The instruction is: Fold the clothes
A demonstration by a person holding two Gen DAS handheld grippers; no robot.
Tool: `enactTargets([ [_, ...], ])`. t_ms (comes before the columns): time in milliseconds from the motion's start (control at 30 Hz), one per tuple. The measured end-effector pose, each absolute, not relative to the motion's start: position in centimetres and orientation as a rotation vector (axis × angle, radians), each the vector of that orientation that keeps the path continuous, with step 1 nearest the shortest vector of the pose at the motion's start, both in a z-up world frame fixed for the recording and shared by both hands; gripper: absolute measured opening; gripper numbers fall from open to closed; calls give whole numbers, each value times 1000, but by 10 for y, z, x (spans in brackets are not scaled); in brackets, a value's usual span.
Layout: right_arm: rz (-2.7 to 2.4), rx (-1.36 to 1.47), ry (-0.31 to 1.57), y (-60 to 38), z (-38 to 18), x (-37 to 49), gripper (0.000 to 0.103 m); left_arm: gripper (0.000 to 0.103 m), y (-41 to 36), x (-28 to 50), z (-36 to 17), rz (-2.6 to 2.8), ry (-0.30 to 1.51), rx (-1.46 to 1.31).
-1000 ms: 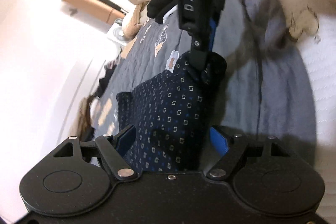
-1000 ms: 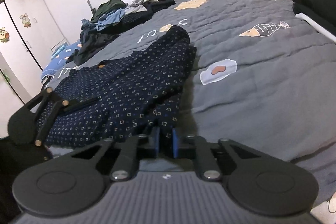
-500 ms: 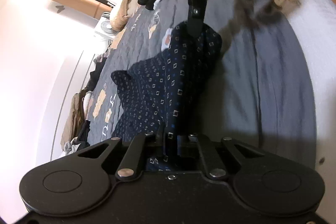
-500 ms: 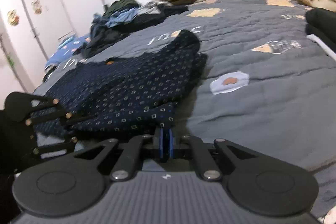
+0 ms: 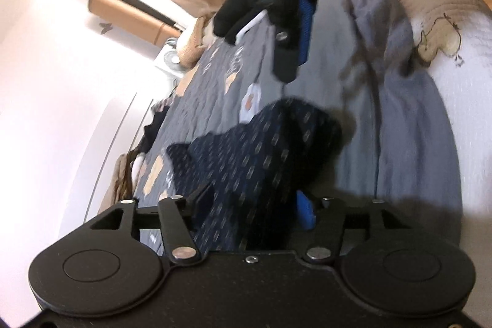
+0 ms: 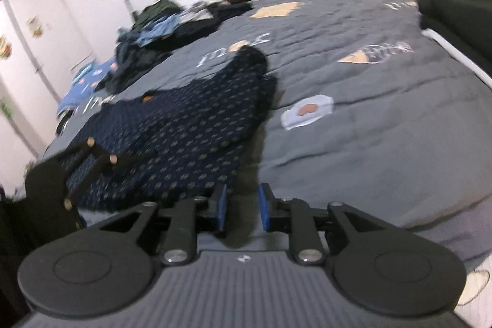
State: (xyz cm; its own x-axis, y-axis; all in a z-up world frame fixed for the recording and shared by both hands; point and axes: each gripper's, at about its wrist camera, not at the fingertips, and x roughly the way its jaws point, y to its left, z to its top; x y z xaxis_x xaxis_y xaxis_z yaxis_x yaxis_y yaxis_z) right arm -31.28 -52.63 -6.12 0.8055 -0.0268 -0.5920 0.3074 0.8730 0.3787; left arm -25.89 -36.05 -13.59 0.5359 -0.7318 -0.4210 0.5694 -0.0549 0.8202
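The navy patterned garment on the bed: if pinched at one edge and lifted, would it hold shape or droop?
The navy patterned garment would probably droop: it lies in soft rumples on the grey quilt. It looks thin, so likely light. Its overlapped layers may slide apart, since nothing pins them; the right tongs, now opening, hold no cloth.

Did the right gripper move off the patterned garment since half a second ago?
Yes. In the left wrist view the right gripper, jaws opening, now sits above the garment corner it pinched, higher against the fried-egg patch.
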Motion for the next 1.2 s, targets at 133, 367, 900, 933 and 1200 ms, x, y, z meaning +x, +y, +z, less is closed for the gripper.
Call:
enactTargets([
  [133,-244,583,560,-545,-62,-319,22,44,-373,-261,-143,-1088,-168,1242],
  [367,-282,676,513,-564,-64,-320,23,12,-369,-246,-125,-1139,-12,1047],
  [900,-188,595,557,-588,-48,-237,25,64,-301,-206,-52,-1115,282,613],
  [933,-181,598,554,-590,-48,-231,25,71,-295,-197,-47,-1095,311,565],
  [1200,-118,601,555,-578,-55,-197,30,75,-241,-107,-23,-859,504,238],
])
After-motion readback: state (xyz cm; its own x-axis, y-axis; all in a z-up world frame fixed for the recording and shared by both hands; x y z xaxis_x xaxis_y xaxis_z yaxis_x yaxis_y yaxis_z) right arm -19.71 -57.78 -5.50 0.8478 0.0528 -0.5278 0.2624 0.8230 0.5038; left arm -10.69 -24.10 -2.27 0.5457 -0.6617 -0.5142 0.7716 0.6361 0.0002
